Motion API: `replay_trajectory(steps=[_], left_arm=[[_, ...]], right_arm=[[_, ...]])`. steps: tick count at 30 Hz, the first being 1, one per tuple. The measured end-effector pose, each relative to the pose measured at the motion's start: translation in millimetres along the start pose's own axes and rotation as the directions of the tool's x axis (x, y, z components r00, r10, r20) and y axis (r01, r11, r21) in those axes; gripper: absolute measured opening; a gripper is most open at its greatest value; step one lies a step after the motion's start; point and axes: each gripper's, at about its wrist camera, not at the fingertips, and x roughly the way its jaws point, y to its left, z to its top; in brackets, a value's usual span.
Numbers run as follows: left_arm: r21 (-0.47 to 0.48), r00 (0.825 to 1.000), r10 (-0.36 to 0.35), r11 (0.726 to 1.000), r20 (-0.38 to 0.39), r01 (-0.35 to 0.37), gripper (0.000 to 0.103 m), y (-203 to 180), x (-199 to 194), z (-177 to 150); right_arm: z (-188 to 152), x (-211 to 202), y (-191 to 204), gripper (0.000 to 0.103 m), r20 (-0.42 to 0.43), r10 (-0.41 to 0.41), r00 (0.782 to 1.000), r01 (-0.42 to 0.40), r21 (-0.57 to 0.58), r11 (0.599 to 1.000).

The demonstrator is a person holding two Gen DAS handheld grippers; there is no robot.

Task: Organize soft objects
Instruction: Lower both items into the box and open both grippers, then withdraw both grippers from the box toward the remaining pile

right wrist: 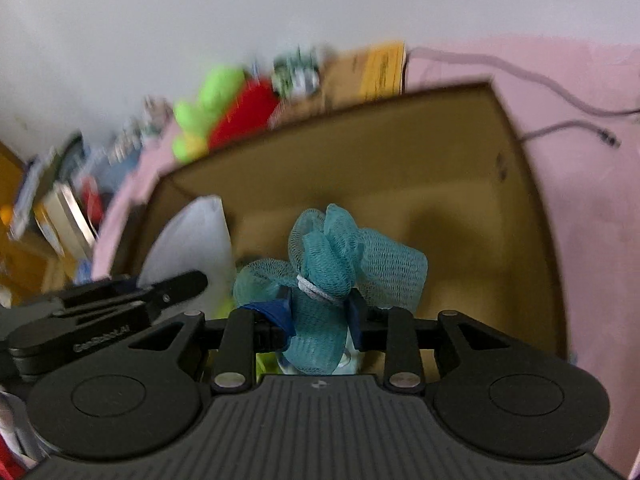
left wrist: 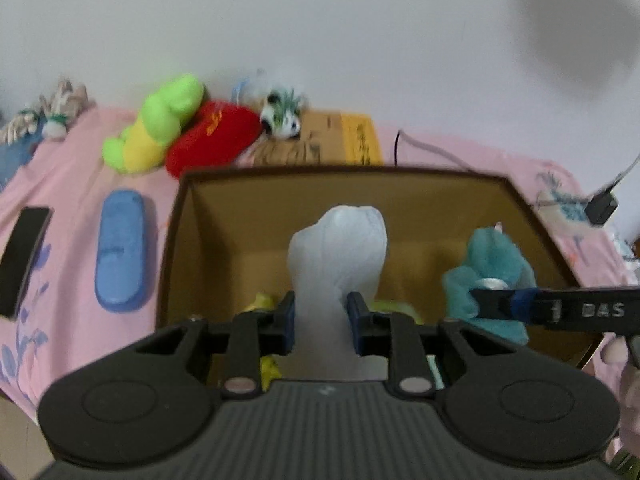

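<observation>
My left gripper [left wrist: 320, 312] is shut on a pale white soft bundle [left wrist: 340, 248] and holds it above the open cardboard box [left wrist: 344, 172]. My right gripper [right wrist: 320, 314] is shut on a teal mesh bath pouf [right wrist: 332, 256] tied with a white cord, also over the box [right wrist: 400, 140]. The left wrist view shows the pouf [left wrist: 492, 256] at the right with the right gripper's black fingers [left wrist: 520, 304] on it. In the right wrist view the white bundle [right wrist: 192, 240] and the left gripper [right wrist: 172, 292] are at the left. A yellow-green soft thing [left wrist: 264, 304] lies low inside the box.
The box stands on a pink bedsheet [left wrist: 80, 168]. Behind it lie a green and yellow plush [left wrist: 156, 128], a red plush [left wrist: 216, 136], a small black-and-white toy [left wrist: 284, 114] and flat cardboard [left wrist: 332, 140]. A blue slipper-shaped item [left wrist: 120, 256] and a black slab [left wrist: 24, 256] lie left; a cable [left wrist: 432, 148] runs right.
</observation>
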Motion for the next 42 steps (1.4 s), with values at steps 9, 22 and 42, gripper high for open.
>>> replay_trajectory(steps=[9,22,42], left_arm=[[0.01,1.0,0.025,1.0,-0.011,-0.025,0.06,1.0,-5.4,-12.3],[0.009,0.996,0.01,1.0,0.09,-0.011,0.063,1.7,-60.1,-19.8],[0.095,0.99,0.083,0.991,0.115,-0.094,0.067,-15.6,-114.8,-51.8]], right_arm=[[-1.2,-7.4,-0.1,0.015,-0.084,0.014,0.996,-0.014,0.009,1.0],[-11.4,-45.2,13.6,0.016,0.055,-0.009,0.998,0.011,-0.037,0.999],[-77.9,-98.0,47.7,0.016,0.351,0.039,0.936,-0.059,0.047,0.997]])
